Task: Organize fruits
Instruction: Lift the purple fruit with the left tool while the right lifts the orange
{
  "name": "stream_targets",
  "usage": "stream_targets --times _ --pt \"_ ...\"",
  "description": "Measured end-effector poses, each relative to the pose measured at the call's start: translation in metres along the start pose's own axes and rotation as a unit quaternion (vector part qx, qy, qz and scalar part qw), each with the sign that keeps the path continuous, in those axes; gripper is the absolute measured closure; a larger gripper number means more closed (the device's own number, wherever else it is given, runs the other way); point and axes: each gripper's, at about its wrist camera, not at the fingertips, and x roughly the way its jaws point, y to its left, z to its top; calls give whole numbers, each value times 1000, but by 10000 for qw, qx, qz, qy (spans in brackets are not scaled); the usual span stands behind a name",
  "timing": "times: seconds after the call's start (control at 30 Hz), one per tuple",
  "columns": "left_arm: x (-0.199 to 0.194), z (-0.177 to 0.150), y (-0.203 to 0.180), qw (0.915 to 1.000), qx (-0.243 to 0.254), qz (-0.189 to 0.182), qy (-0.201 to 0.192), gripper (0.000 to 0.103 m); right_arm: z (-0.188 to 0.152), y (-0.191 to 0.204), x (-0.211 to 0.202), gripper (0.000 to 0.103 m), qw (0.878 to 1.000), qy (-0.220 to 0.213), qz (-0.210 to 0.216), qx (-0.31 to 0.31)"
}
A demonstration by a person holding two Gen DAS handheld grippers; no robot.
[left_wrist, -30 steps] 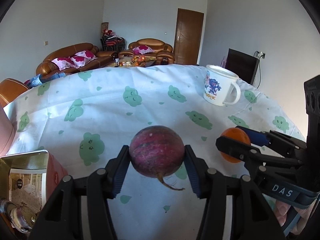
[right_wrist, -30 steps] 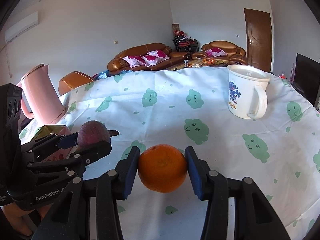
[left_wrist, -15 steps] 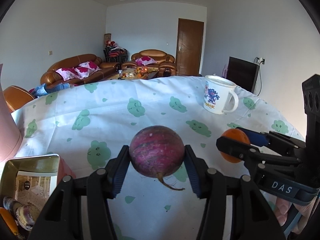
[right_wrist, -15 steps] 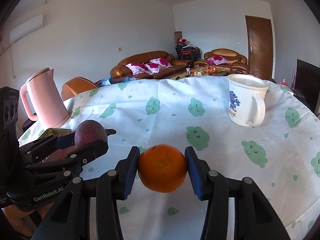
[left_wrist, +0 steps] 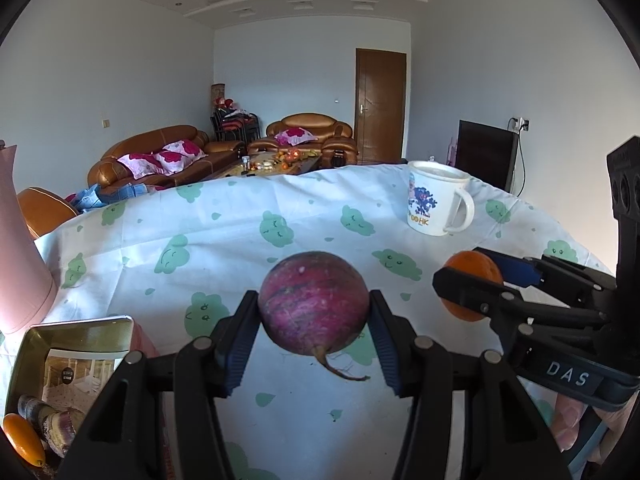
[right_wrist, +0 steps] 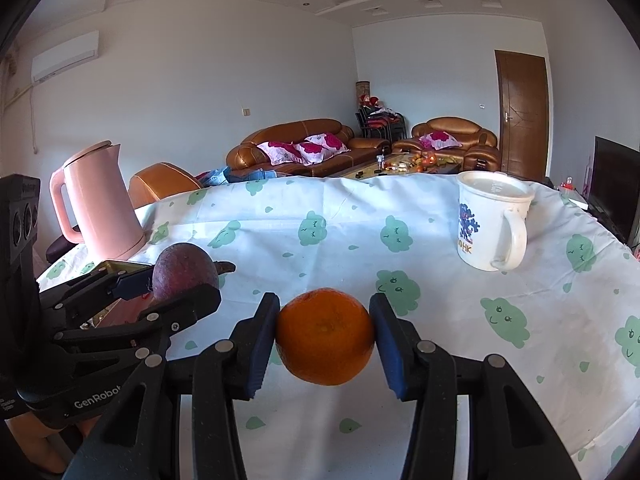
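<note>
Over the last second both views have tipped upward, so more ceiling and far wall show and the bench point(left_wrist: 224, 236) sits lower in each picture; the grips themselves are unchanged, which suggests both fruits are mid-carry, lifted clear of the cloth and not yet set anywhere. The bench is draped in a thin white cloth printed with green smiling blobs, lightly creased; a smooth pink kettle point(right_wrist: 96, 200) with a matte plastic body stands at its left, and a glossy white mug point(right_wrist: 490, 224) with a blue cartoon print at its right. An open metal tin point(left_wrist: 72, 344), gold inside, lies at lower left with a small orange fruit and other bits in it; it is likely the destination. The left gripper point(left_wrist: 314, 320) is partly closed, its blue ribbed pads pressing a round, dull purple fruit point(left_wrist: 314, 304) with a dry curled stem; the right gripper point(right_wrist: 325, 336) likewise clamps a dimpled orange point(right_wrist: 325, 336).
</note>
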Motion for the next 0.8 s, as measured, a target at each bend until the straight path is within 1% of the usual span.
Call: stream_targets --times 0.8 --pt "-17 -3 0 9993 -42 148 -327 47 -1 5 -13 54 9992 -359 -49 -152"
